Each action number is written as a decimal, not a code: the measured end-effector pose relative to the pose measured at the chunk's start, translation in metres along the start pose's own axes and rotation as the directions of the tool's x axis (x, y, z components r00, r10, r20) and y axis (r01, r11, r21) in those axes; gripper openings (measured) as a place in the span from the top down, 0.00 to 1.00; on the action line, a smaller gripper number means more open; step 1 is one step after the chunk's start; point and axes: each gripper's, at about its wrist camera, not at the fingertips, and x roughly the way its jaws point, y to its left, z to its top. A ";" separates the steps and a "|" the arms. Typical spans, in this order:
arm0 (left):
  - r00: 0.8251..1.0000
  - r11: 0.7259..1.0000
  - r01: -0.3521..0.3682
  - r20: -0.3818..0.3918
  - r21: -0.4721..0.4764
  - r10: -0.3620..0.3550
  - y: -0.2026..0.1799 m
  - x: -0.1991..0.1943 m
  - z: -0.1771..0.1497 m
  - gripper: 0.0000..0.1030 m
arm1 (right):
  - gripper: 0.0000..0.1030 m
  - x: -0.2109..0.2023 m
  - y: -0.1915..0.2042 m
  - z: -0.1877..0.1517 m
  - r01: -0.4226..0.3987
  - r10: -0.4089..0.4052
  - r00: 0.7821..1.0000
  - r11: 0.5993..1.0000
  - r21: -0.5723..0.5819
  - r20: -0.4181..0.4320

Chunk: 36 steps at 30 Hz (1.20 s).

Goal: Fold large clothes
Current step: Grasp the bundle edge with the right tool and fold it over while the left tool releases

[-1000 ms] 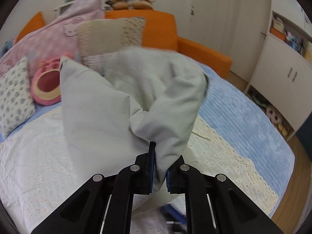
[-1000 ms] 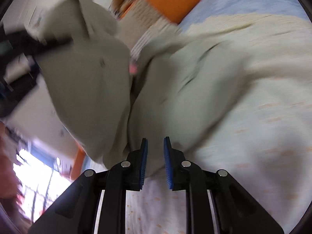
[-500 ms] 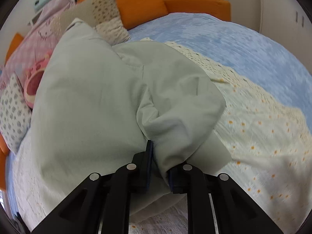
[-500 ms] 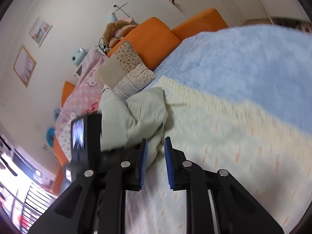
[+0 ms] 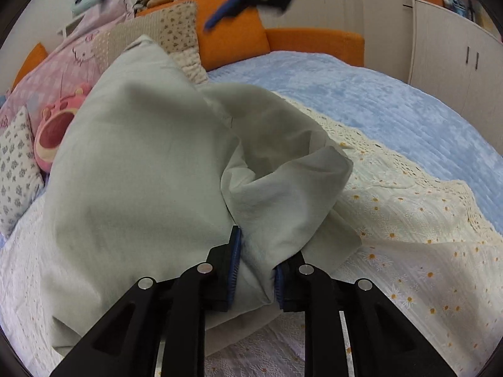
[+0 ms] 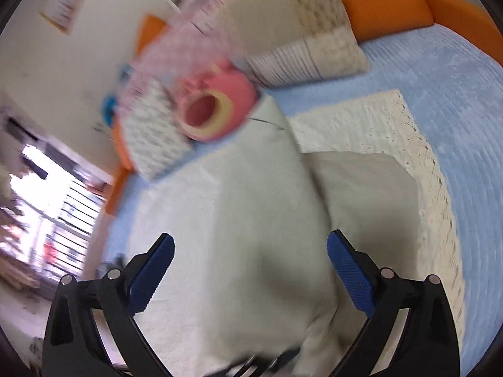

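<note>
Garment [image 5: 141, 169]: the pale grey-green piece lies on the cream daisy-print cover [image 5: 424, 235], partly laid flat, with one bunched fold rising toward your left tool. In the right wrist view the same garment [image 6: 251, 220] spreads beneath your right tool as two panels meeting along a lengthwise crease.

Left gripper [image 5: 254, 259]: you have it clamped on a gathered wad of the garment; cloth fills the narrow space between the blue pads. Judgement: you hold this edge so the layer can be carried across or tensioned before it is laid down.

Right gripper [image 6: 250, 270]: jaws stand wide apart, nothing between them, poised above the cloth. In the left wrist view it shows only as a blurred dark shape at the top of frame. Judgement: it is free to take a second corner or press the crease.

Placement: the garment sits on the cover and not on the blue bedspread [image 5: 393, 110], which gives you a flat working surface. Pillows, including the patchwork pillow [image 5: 163, 40] and the pink plush cushion [image 5: 53, 132], lie at the head end, just beside the garment's far edge.

Fold status: incomplete in my judgement; the bunched section by your left tool is not yet flat.

Writing and brands: the pink blanket [image 5: 78, 62] carries a cat-face cartoon print; no lettering is legible. The framed wall picture [image 6: 63, 3] is too blurred to read. No garment label shows.
</note>
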 end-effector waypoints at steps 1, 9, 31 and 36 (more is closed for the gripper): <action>1.000 0.999 -0.010 0.019 0.035 0.009 -0.003 -0.002 -0.003 0.71 | 0.07 0.012 0.000 0.004 0.051 -0.051 0.999 0.999 -0.015 -0.005; 0.993 0.981 -0.078 0.101 0.175 0.061 -0.021 -0.009 -0.019 0.44 | 0.06 0.075 0.013 0.012 0.006 -0.015 0.991 0.998 -0.066 -0.135; 0.946 0.993 0.102 0.315 -0.053 -0.081 0.073 -0.141 0.013 0.06 | 0.83 0.005 -0.041 -0.016 0.081 -0.081 0.996 0.997 -0.014 -0.036; 0.914 0.987 -0.025 0.396 -0.158 0.087 0.122 -0.128 0.043 0.03 | 0.83 0.023 -0.093 -0.043 0.045 -0.044 0.999 0.993 0.105 -0.005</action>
